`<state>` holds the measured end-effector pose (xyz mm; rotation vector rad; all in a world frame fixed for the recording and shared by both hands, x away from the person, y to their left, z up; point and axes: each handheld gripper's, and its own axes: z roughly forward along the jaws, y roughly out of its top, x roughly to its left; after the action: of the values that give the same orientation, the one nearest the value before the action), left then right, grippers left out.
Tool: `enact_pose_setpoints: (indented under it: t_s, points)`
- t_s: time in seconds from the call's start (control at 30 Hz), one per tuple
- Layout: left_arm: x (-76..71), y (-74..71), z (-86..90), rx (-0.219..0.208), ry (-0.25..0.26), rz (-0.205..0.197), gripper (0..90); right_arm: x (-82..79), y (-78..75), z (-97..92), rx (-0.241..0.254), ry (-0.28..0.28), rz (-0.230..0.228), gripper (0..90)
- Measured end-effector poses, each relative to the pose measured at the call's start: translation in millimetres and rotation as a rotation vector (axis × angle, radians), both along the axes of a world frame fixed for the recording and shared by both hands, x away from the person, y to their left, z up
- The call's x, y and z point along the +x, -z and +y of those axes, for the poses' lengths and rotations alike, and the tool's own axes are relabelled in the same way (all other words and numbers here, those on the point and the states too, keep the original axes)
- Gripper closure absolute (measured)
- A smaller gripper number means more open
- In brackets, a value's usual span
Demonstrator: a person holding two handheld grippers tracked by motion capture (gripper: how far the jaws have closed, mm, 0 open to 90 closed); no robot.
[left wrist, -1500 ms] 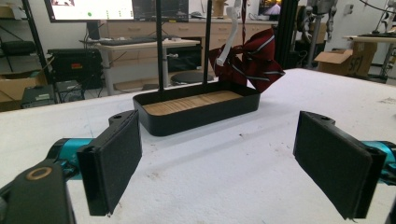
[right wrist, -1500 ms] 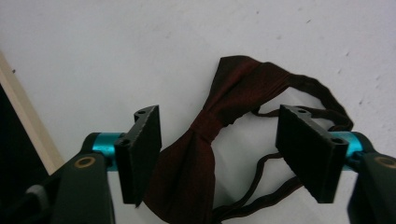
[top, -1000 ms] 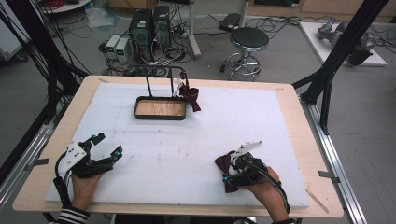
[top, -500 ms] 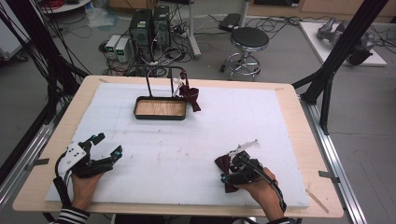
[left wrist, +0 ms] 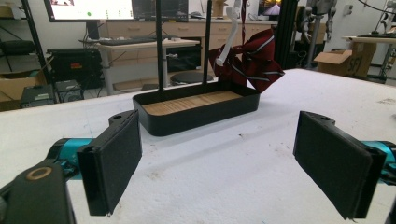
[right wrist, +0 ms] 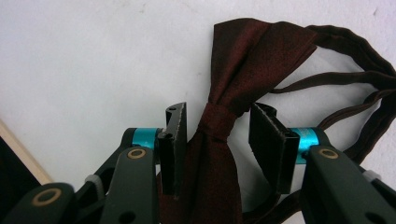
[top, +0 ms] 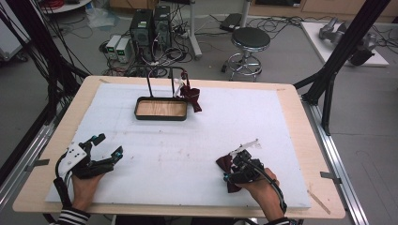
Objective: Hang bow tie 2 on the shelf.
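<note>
Right gripper (right wrist: 219,144) has been closing around the dark red bow tie's (right wrist: 224,116) knot, not squeezing yet. Next, pinch and lift.

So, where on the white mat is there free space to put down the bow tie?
The widest bare patch of the white mat lies between the black tray and the two grippers. The mat's right half, beyond the striped bow tie hanging on the stand, is bare too. It is crowded near the right gripper, where the dark red bow tie lies.
</note>
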<state>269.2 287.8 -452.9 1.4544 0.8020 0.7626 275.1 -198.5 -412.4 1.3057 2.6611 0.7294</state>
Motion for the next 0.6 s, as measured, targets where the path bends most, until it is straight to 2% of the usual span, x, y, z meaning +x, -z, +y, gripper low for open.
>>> enact_pose_setpoints:
  t_s: [0.47, 0.6]
  points:
    - [-0.2, 0.1, -0.2, 0.0, -0.001, -0.003, 15.7, 6.9, 3.4, -0.6, -0.003, -0.019, 0.076, 72.9]
    - [-0.1, 0.1, -0.1, -0.001, 0.0, -0.003, 15.8, 6.5, 2.2, 1.0, -0.02, -0.033, 0.069, 74.1]
